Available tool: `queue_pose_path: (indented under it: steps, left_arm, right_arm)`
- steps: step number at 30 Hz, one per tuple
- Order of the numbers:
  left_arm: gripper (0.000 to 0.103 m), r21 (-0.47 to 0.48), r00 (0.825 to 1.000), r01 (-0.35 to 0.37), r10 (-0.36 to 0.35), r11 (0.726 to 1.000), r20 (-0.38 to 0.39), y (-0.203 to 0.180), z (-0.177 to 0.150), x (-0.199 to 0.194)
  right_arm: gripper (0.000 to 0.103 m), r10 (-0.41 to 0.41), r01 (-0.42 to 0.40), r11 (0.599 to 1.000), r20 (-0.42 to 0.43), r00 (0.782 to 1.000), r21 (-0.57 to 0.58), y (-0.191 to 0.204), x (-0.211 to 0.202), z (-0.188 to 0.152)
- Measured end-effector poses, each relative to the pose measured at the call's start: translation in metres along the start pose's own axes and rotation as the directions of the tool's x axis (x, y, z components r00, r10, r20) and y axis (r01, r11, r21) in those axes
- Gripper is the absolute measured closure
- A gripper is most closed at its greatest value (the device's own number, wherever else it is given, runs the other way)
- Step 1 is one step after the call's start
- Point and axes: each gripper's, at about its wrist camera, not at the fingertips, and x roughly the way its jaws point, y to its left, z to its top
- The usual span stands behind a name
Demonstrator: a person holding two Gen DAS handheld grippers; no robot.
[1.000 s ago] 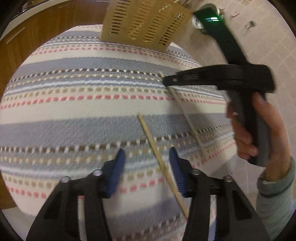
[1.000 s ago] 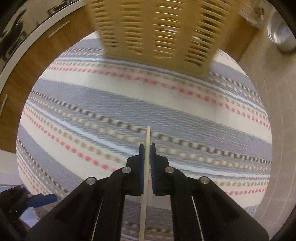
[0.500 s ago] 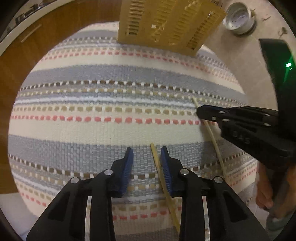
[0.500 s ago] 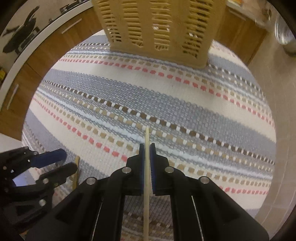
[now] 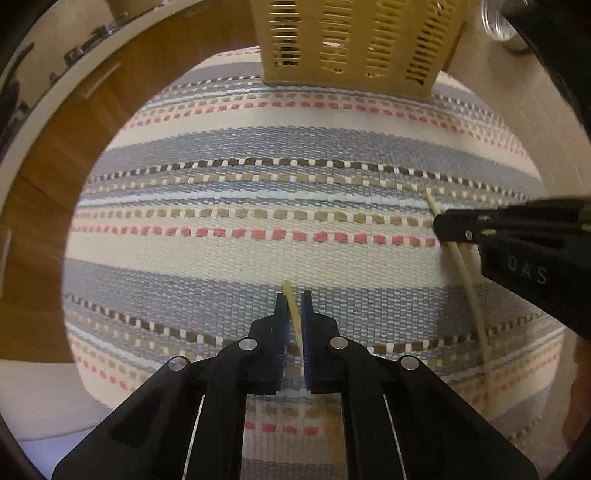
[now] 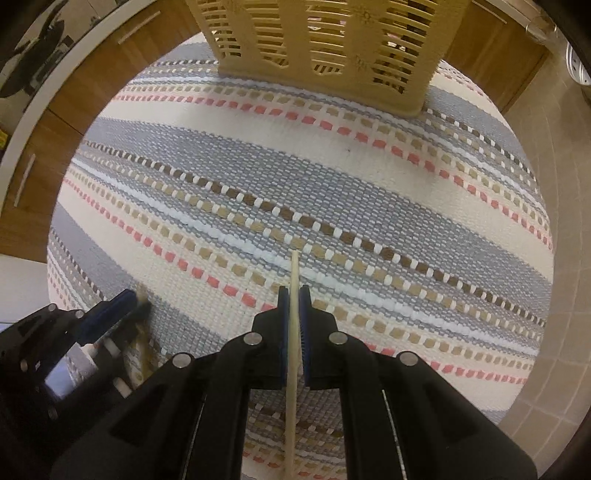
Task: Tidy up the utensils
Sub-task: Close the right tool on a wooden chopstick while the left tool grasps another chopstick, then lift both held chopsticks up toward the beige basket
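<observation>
Two pale wooden chopsticks are over a striped woven mat point(image 5: 258, 243). My left gripper point(image 5: 293, 310) is shut on one chopstick point(image 5: 291, 301), whose tip sticks out past the blue pads. My right gripper point(image 6: 294, 299) is shut on the other chopstick point(image 6: 293, 273), which runs back between its fingers. In the left wrist view the right gripper point(image 5: 439, 225) enters from the right with its chopstick point(image 5: 469, 280) slanting down. In the right wrist view the left gripper point(image 6: 129, 302) sits at the lower left. A yellow slotted basket point(image 5: 354, 40) stands at the mat's far edge; it also shows in the right wrist view point(image 6: 332, 48).
The striped mat point(image 6: 332, 192) lies on a wooden countertop point(image 5: 74, 147). Beige tiled surface point(image 6: 554, 184) runs along the right. A metal tin point(image 5: 498, 22) sits at the far right by the basket.
My left gripper has closed from open onto the chopstick on the mat. The right gripper, still holding its chopstick, has come lower and nearer the mat.
</observation>
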Motion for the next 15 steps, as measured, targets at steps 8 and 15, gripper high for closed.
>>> queue_pose_path:
  steps: [8,15]
  left_arm:
    - [0.099,-0.082,0.969,0.229,-0.22,0.97,0.109,0.053,-0.01,-0.019]
    - [0.1,-0.048,0.93,0.316,-0.299,0.948,0.215,0.065,0.002,-0.056]
  right_arm:
    - [0.099,0.059,-0.06,0.998,0.044,0.997,0.029,-0.018,-0.022,-0.02]
    - [0.099,0.058,-0.057,0.998,0.131,0.99,-0.009,-0.014,-0.07,-0.043]
